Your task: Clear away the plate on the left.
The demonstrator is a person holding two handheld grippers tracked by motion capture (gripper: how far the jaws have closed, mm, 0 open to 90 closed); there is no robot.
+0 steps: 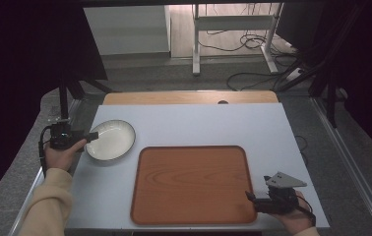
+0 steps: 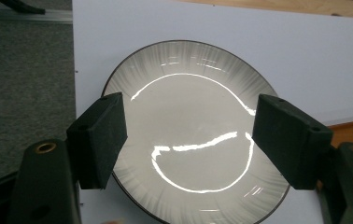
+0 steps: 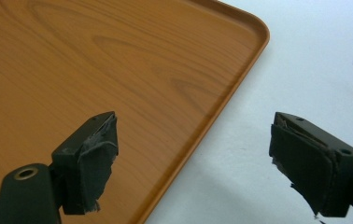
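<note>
So far we have gripped nothing: our left gripper [image 2: 188, 140] hovers with fingers apart over the white plate [image 1: 110, 139] on the desk [image 1: 199, 123], left of the empty wooden tray [image 1: 191, 183]; our right gripper [image 3: 193, 163] waits, fingers apart, over the tray's corner.

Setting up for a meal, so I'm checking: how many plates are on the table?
1. The white plate sits at the table's left, beside the empty wooden tray, with the left gripper open at its rim.

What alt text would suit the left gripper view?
The left gripper, jaws open, hovers over an empty white plate with a dark rim. The plate sits near the edge of a white table, with grey floor beyond.
</note>
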